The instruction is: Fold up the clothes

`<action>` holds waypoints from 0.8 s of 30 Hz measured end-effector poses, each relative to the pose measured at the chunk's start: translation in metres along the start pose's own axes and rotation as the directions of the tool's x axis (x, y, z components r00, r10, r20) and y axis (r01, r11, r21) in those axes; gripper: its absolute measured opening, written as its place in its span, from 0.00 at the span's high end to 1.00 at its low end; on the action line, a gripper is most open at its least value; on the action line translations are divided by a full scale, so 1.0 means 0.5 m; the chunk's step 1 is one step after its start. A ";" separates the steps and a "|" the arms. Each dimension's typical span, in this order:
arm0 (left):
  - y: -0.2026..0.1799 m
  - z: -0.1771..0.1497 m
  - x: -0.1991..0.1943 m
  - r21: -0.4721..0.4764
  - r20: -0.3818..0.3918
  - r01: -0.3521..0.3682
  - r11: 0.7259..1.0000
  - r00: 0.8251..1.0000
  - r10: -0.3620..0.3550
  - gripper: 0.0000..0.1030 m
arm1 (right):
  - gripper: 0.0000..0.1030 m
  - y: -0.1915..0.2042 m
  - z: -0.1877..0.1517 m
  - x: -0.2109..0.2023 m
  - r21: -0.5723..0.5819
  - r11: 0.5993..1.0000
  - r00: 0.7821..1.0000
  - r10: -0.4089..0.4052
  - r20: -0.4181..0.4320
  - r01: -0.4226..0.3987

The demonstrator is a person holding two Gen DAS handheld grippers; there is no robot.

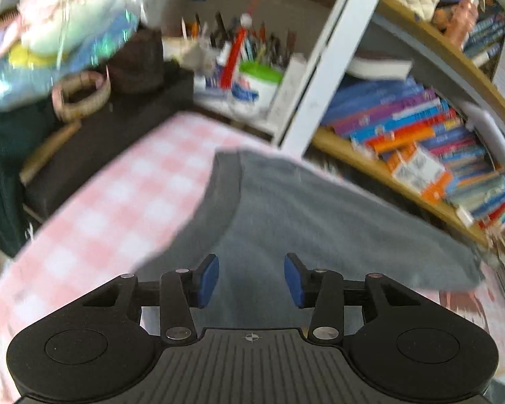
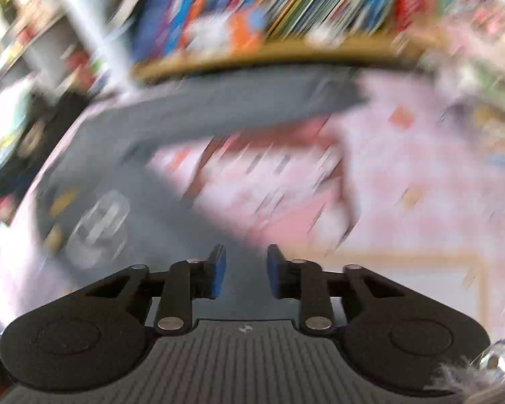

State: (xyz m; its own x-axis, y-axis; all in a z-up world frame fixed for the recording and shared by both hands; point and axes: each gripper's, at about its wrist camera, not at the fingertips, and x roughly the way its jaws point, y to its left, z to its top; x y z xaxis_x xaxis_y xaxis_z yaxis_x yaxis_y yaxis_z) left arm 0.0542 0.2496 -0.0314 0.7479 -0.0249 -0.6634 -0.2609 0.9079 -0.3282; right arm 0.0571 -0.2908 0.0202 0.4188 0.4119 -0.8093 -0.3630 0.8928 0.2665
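A grey T-shirt (image 1: 320,222) lies flat on the pink-and-white checked surface (image 1: 118,202), its darker collar band toward the far left. My left gripper (image 1: 251,277) is open just above the shirt's near part, nothing between its blue pads. In the right wrist view, heavily blurred by motion, the same grey shirt (image 2: 171,128) shows a pale printed patch (image 2: 97,225) at the left. My right gripper (image 2: 246,271) is open over the shirt's near edge, its pads apart with grey cloth showing beyond the gap.
A bookshelf (image 1: 421,141) full of coloured books stands right behind the surface. A dark cabinet (image 1: 118,118) with a basket, bags and a pen holder (image 1: 259,80) stands at the back left. Pink patterned bedding (image 2: 404,168) lies to the right of the shirt.
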 end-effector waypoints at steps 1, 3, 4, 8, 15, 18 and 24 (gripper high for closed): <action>0.006 -0.007 0.006 -0.011 -0.015 -0.008 1.000 1.000 0.007 0.67 | 0.80 0.012 -0.020 0.002 -0.029 0.999 0.999 -0.020 -0.029 0.019; 0.024 -0.015 0.017 -0.042 -0.037 -0.030 0.999 0.999 0.028 0.75 | 0.80 0.018 -0.051 0.015 -0.047 0.994 0.992 -0.098 -0.078 0.095; 0.033 -0.019 0.022 -0.057 -0.046 -0.043 0.997 0.998 0.040 0.79 | 0.80 0.013 -0.063 0.025 -0.041 0.988 0.984 -0.149 -0.097 0.146; 0.073 -0.027 0.035 -0.104 -0.077 -0.098 0.990 0.993 0.091 0.94 | 0.78 -0.037 -0.082 0.047 0.054 0.967 0.964 -0.244 -0.102 0.250; 0.057 -0.052 0.017 -0.093 -0.103 -0.070 0.993 0.993 0.060 0.95 | 0.70 -0.065 -0.043 0.077 0.044 0.931 0.932 -0.361 -0.039 0.362; 0.050 -0.063 0.008 -0.099 -0.107 -0.052 0.994 0.993 0.041 0.94 | 0.60 -0.089 -0.023 0.086 0.037 0.922 0.923 -0.383 -0.033 0.384; 0.046 -0.057 0.008 -0.098 -0.087 -0.032 0.995 0.996 0.023 0.94 | 0.56 -0.124 0.014 0.112 0.035 0.898 0.899 -0.438 0.006 0.438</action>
State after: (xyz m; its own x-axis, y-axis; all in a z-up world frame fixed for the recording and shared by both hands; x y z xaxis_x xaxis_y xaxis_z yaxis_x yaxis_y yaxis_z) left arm 0.0340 0.2583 -0.0608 0.6854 -0.0402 -0.7271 -0.3435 0.8625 -0.3715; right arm 0.1090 -0.3219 -0.0377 0.5407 -0.0199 -0.8410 -0.1136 0.9888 -0.0964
